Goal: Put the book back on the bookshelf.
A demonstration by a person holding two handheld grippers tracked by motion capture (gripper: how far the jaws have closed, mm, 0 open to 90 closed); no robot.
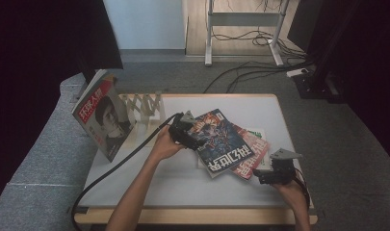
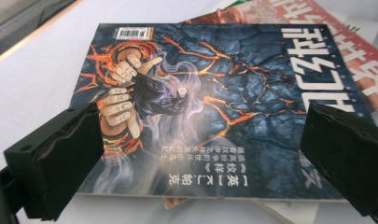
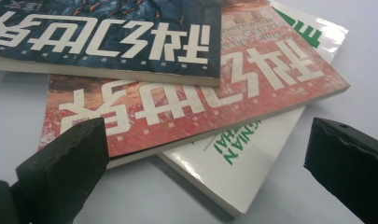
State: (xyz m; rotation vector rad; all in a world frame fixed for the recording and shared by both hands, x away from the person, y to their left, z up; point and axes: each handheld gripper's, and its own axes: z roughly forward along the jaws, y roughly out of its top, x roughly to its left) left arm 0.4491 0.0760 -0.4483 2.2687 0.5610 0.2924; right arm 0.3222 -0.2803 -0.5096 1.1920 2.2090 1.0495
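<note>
- Your right gripper [image 1: 261,175] is sitting nearest you at about five o'clock on the white table [image 1: 183,187], jaws spread wide and grasping nothing, pointing at the stack's lower corner.
- Your left gripper [image 1: 198,139] is hovering over the nine o'clock edge of the dark blue magazine [image 1: 220,142], jaws released on either side of its cover without touching it.
- That dark blue magazine [image 2: 224,107] is lying on top of the stack at table centre; it is showing large white Chinese title characters, a barcode label at its corner, and a small white line reading "[英] 纹样·J·帕克".
- Under it, the red magazine [image 3: 210,98] is showing a like row of big white characters, upside down to you.
- At the bottom, the white book [image 3: 242,163] is showing green lettering, only partly readable.
- At ten o'clock, a standing magazine [image 1: 103,120] is leaning on a wooden rack [image 1: 144,106], headed "环球人物".
</note>
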